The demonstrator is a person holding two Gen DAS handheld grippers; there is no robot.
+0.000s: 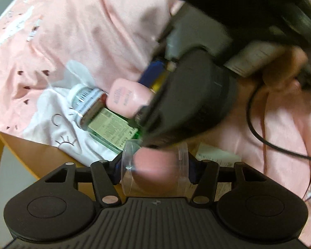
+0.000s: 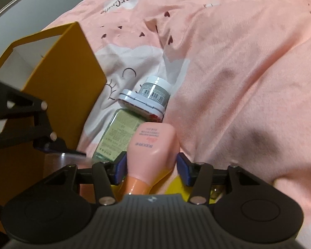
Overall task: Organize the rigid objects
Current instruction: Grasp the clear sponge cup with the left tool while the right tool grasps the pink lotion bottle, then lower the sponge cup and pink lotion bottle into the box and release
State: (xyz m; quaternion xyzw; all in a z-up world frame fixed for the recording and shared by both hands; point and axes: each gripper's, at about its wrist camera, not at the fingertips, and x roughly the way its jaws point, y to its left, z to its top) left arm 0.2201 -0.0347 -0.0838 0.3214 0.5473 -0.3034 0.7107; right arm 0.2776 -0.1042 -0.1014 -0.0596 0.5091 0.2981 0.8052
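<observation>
The left claw is clamped on a clear jar over the bed, while the right claw grips a pink bottle beside the green bottle.

My left wrist camera looks down along its fingers, very close above the pink bedspread, with the other gripper's black body filling the upper right. My right wrist camera looks forward and down across the same bedspread from close by. Both views share the green bottle, the pink bottle and the yellow box.
</observation>
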